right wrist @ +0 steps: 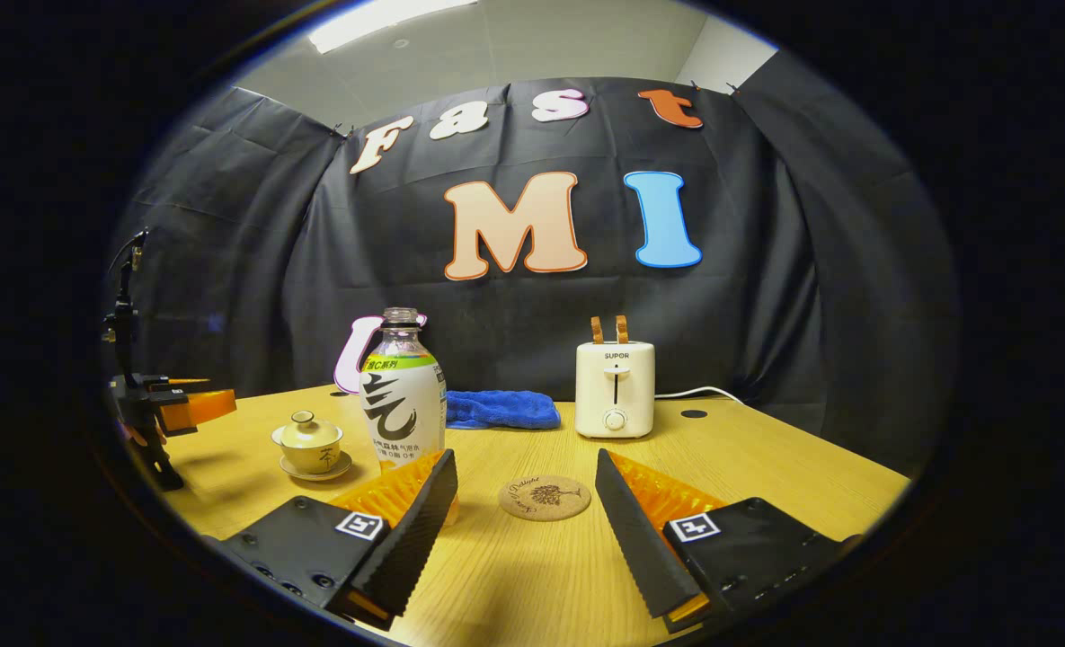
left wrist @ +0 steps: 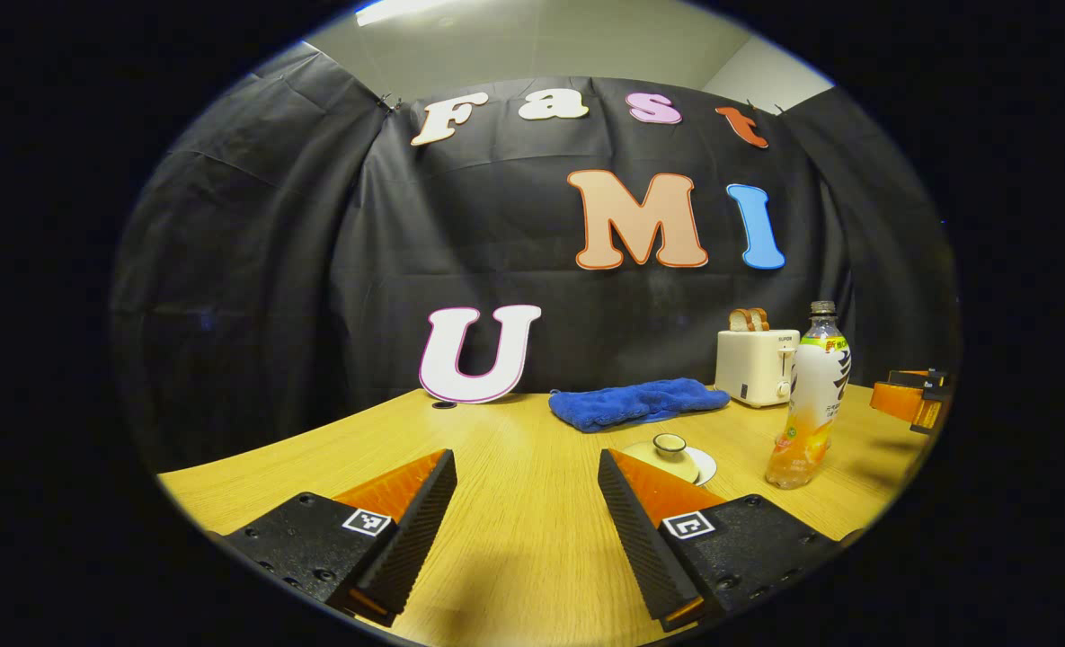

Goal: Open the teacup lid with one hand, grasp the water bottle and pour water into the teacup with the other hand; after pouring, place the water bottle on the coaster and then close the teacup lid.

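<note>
A yellow lidded teacup (right wrist: pixel 308 440) stands on its saucer at the left of the wooden table (right wrist: pixel 766 467); in the left gripper view the teacup (left wrist: pixel 670 452) peeks out just behind my right finger. The water bottle (right wrist: pixel 403 395), uncapped with a white label, stands upright behind the left finger of my right gripper (right wrist: pixel 526 514). The bottle (left wrist: pixel 811 398) is right of the cup in the left gripper view. A round cork coaster (right wrist: pixel 545 497) lies between the right gripper's open fingers, a little ahead. My left gripper (left wrist: pixel 527 510) is open over bare table and also shows as the left gripper (right wrist: pixel 168 409) at far left.
A cream toaster (right wrist: pixel 615 388) holding bread slices stands at the back, its cord trailing right. A folded blue towel (right wrist: pixel 502 409) lies by the wall behind the bottle. The other gripper (left wrist: pixel 911 398) shows at the right edge of the left gripper view.
</note>
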A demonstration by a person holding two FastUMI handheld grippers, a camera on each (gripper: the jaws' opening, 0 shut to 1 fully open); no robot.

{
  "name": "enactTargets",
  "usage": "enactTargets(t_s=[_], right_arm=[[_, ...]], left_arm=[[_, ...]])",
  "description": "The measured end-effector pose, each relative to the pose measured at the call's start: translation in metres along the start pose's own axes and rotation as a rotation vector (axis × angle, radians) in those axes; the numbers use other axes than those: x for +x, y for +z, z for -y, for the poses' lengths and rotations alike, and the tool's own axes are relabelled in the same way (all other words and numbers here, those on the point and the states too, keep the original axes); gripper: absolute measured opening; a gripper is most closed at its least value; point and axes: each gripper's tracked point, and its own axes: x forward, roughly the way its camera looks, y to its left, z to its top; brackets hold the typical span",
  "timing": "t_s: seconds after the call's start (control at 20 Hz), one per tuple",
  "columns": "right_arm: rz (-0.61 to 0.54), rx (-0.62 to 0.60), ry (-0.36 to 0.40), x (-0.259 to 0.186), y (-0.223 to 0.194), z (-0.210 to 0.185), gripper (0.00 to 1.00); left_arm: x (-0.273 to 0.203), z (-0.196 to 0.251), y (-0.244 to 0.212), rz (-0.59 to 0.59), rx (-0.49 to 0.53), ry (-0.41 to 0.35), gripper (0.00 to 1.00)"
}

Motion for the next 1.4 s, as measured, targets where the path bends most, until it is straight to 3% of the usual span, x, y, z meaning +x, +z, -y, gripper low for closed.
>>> enactTargets(t_s=[0.85, 1.4], right_arm=[[-0.001, 0.0, 0.008, -0.001, 0.0, 0.0, 0.94], [-0.002, 0.0, 0.011, -0.001, 0.0, -0.001, 0.95]], left_arm=[[0.002, 0.007, 0.0, 0.001, -0.001, -0.025, 0.93], [0.006, 0.027, 0.0, 0.006, -0.001, -0.114, 0.93]])
